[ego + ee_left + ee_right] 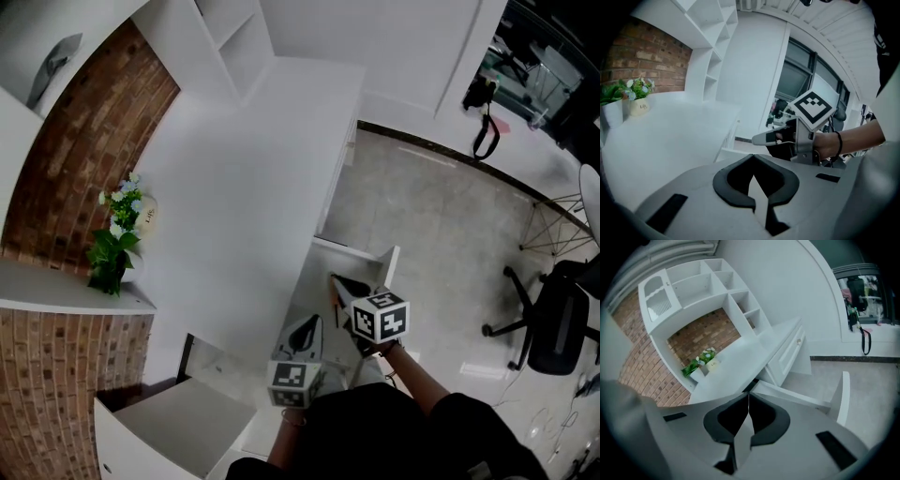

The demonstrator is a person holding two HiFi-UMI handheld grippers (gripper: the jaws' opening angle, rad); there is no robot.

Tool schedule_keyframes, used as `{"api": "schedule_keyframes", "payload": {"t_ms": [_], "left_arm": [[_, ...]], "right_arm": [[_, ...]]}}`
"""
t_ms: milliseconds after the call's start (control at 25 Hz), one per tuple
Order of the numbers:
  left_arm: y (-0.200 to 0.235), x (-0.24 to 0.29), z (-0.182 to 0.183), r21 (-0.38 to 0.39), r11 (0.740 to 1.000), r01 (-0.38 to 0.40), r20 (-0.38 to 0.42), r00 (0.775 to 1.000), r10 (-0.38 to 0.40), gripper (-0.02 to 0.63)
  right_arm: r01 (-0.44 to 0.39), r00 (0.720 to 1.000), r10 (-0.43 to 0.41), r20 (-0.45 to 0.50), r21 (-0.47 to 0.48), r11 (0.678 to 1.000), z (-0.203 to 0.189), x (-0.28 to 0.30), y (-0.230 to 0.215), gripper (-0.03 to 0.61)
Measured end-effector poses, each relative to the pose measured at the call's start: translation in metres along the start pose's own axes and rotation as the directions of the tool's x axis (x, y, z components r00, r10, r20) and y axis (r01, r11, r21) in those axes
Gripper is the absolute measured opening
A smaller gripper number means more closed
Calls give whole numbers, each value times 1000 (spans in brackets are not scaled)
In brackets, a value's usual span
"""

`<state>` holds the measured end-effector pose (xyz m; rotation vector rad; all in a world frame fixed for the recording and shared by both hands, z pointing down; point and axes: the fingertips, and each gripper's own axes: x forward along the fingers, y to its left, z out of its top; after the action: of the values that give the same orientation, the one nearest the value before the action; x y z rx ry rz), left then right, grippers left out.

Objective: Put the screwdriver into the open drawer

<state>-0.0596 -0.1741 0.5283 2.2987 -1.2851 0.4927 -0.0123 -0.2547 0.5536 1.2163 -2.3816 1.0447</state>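
White desk (234,187) along a brick wall, shelves above, a flower pot (117,239) at the far left. Grey floor and office chairs are off to the right. The open drawer (389,264) juts out at the desk's near right end.

We hold both tools over it. The left gripper (753,161) has its jaws pressed together with nothing between them. The right gripper (748,398) is likewise pressed together and empty.

We see no screwdriver in any view. The desk top shows none, and the grippers cover most of the drawer's inside, so we cannot tell whether it lies there.

We judge the placing step either finished or not begun. Next we need a clear look into the drawer.
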Motion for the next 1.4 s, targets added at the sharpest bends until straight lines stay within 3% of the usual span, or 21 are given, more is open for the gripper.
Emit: {"api": "schedule_keyframes", "payload": {"t_ms": [280, 400, 520, 880, 1400], "left_arm": [[-7, -23, 32, 31, 1000, -5, 74, 997, 3, 8], [-6, -34, 41, 92, 996, -14, 67, 998, 8, 9], [-13, -41, 61, 72, 997, -4, 154, 988, -7, 8], [-19, -68, 95, 133, 991, -20, 242, 970, -13, 8], [-17, -102, 131, 129, 989, -69, 395, 918, 13, 8]], "right_arm": [[-84, 987, 90, 131, -52, 995, 27, -53, 24, 17], [-102, 978, 115, 172, -86, 991, 36, -71, 33, 17], [-113, 967, 136, 214, -117, 987, 45, -88, 40, 17], [-90, 929, 160, 334, -215, 973, 73, -131, 53, 15], [-25, 852, 170, 495, -285, 958, 109, -187, 56, 15]]}}
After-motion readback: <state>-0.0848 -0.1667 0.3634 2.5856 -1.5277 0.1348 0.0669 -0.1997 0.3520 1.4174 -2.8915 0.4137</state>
